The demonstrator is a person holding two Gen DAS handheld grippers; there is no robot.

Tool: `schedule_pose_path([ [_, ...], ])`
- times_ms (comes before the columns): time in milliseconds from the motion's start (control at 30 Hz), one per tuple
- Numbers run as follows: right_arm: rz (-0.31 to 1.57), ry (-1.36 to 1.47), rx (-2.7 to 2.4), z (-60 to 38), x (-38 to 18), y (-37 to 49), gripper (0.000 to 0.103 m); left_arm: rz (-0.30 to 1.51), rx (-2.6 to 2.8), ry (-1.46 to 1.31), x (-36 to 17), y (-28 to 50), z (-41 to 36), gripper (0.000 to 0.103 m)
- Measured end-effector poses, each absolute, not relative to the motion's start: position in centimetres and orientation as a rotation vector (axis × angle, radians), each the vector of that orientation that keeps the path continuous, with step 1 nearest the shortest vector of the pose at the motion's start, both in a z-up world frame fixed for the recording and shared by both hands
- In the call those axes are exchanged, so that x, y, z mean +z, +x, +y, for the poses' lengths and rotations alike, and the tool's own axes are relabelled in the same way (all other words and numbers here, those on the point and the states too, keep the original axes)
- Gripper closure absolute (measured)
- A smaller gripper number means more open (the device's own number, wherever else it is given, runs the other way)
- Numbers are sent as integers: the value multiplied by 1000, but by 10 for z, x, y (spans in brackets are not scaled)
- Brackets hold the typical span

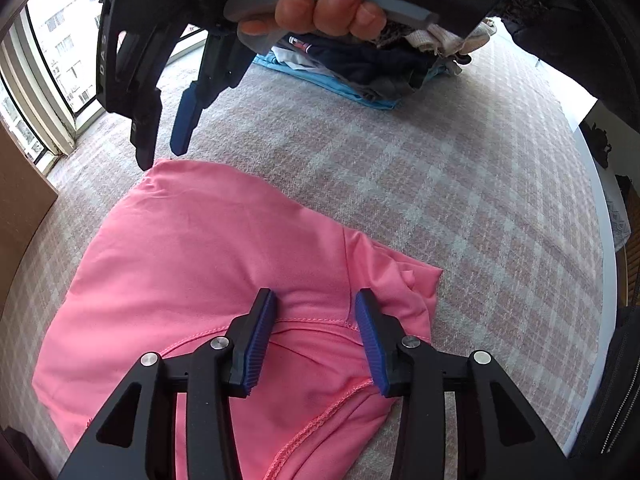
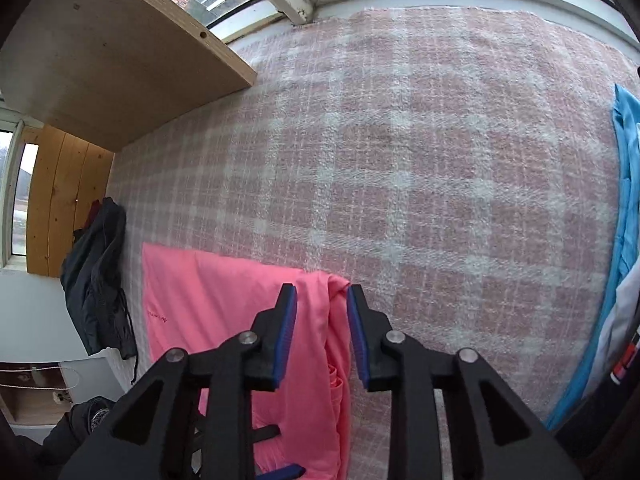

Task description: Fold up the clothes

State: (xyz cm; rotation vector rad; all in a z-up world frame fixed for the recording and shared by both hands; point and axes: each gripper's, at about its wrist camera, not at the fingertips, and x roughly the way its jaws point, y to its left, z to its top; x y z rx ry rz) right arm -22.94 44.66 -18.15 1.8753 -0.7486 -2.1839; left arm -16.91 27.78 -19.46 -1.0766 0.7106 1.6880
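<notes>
Here, pink garment edge betw. open grippers

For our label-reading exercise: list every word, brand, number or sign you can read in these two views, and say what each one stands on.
"DAS": white letters running down the black frame of the right tool, seen in the left wrist view.
Small dark print on the pink garment, right wrist view: too small to read.
Round patch on the dark garment at lower left: blurred, unreadable.
</notes>
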Motion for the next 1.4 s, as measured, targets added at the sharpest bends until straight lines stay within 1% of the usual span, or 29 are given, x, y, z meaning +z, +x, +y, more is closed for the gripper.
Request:
schedule_pose_path([
  [67,-745,1861,-2176,444,-187,-228,78,718,1672,-1065,-195,-170,277,63],
  [100,-734,1843,-2177,442,-188,-227,81,718,1671,-1064,-195,-170,277,63],
  [133,-706,1828,-2194,440,-187,-226,99,717,1672,-1063,-195,-170,277,63],
  [300,-634,1820,-2263,447,-188,-220,98,708,1677,-1053,-193,-169,275,61],
  [400,-651,1794,-2269,445,-174,-213,90,657,1675,-1094,-186,-175,266,61],
  [433,-660,1773,-2277,444,-166,-210,83,634,1675,-1112,-183,-177,262,61],
  [467,-668,1744,-2288,443,-158,-206,79,602,1682,-1124,-176,-180,252,61],
  [600,-660,1604,-2392,446,-132,-187,79,424,1842,-1147,-147,-205,177,61],
  [667,-607,1610,-2404,438,-134,-186,80,319,1923,-1231,-151,-220,131,61],
  [733,-631,1629,-2342,425,-147,-191,80,221,1970,-1328,-163,-229,89,63],
  [800,-626,1666,-2307,418,-161,-191,80,183,1970,-1405,-179,-226,65,63],
  [867,-603,1676,-2329,415,-157,-172,81,213,1945,-1447,-195,-215,59,63],
  [933,-579,1686,-2350,413,-152,-154,82,295,1956,-1421,-200,-202,59,63],
  [1000,-556,1696,-2372,410,-148,-136,81,311,1956,-1419,-194,-197,56,64],
  [1100,-519,1710,-2404,406,-141,-109,80,238,2006,-1353,-177,-193,47,64],
  [1167,-495,1720,-2425,403,-137,-90,76,277,2018,-1328,-173,-188,50,64],
  [1300,-446,1728,-2455,399,-132,-60,76,392,1953,-1258,-173,-173,69,62],
  [1400,-413,1719,-2459,398,-132,-46,76,416,1892,-1219,-175,-171,88,62],
])
